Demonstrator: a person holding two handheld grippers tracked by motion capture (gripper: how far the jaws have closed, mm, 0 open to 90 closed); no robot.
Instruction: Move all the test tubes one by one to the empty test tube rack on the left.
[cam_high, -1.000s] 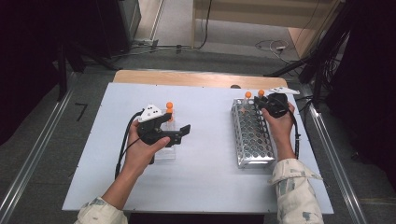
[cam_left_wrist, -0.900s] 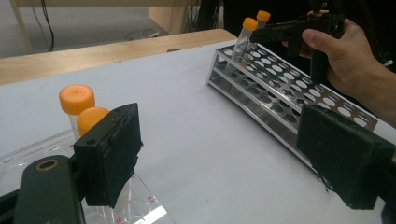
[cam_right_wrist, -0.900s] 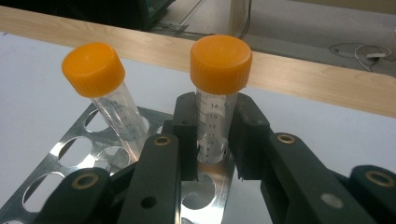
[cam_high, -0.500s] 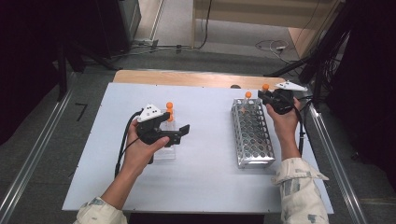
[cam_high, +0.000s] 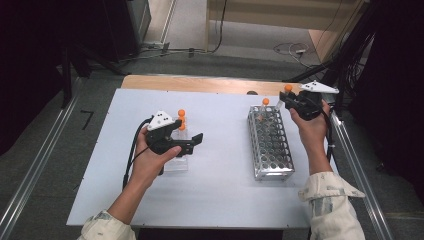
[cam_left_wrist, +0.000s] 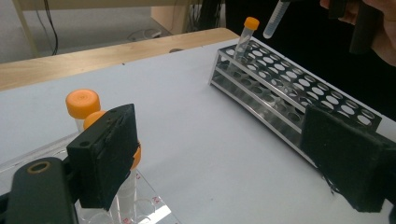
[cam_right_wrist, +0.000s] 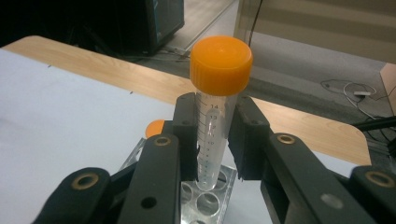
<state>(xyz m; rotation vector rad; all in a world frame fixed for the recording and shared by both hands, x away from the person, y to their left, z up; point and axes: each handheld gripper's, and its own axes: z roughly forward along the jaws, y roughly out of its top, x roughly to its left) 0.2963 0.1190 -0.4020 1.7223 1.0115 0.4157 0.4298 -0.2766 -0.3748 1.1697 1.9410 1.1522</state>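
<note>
My right gripper (cam_high: 289, 100) is shut on a clear tube with an orange cap (cam_high: 287, 90) and holds it upright above the far right corner of the metal tube rack (cam_high: 270, 145). In the right gripper view the pads clamp the tube (cam_right_wrist: 211, 135) just below its cap, and its tip hangs over the rack's holes (cam_right_wrist: 205, 200). Another capped tube (cam_high: 264, 104) stands at the rack's far end. My left gripper (cam_high: 187, 133) is open beside a clear stand (cam_high: 176, 164) that holds orange-capped tubes (cam_left_wrist: 83, 103). Nothing lies between its jaws (cam_left_wrist: 224, 163).
The white table top (cam_high: 220, 190) carries the rack on the right and the clear stand on the left. A wooden strip (cam_high: 200, 84) runs along the far edge. Metal rails (cam_high: 30, 190) flank the table, and cables lie on the floor behind.
My right gripper has risen with the capped tube, lifting it higher above the rack's far end. The left gripper has stayed in place.
</note>
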